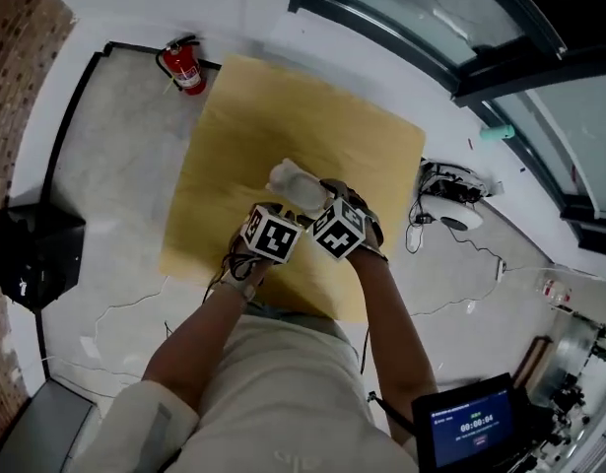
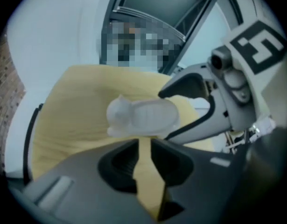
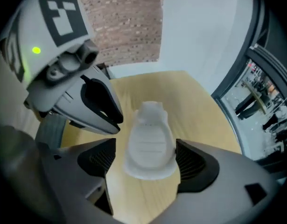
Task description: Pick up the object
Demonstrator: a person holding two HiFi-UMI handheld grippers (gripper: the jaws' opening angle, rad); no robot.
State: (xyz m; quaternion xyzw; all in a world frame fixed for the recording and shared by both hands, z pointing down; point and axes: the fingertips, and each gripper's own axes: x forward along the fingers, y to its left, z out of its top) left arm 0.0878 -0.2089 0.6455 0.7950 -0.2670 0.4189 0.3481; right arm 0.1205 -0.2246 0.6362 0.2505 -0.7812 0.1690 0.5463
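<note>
A white moulded object (image 1: pixel 293 187) with a ribbed underside lies on the yellow table (image 1: pixel 283 97). In the right gripper view the object (image 3: pixel 150 141) lies between the jaws of my right gripper (image 3: pixel 145 155), which stand wide. The right pad is at the object's edge and the left pad is clear of it. My left gripper (image 2: pixel 144 143) has its jaws drawn to a thin slit with nothing in them, and the object (image 2: pixel 143 117) lies just beyond its tips. In the head view both marker cubes sit side by side just behind the object, left gripper (image 1: pixel 271 227) and right gripper (image 1: pixel 327 210).
A red fire extinguisher (image 1: pixel 187 67) stands on the floor beyond the table's far left corner. A black box (image 1: pixel 36 254) sits at the left by a brick wall. Cables and a white device (image 1: pixel 450 205) lie to the right, with a lit screen (image 1: pixel 470 427) at the bottom right.
</note>
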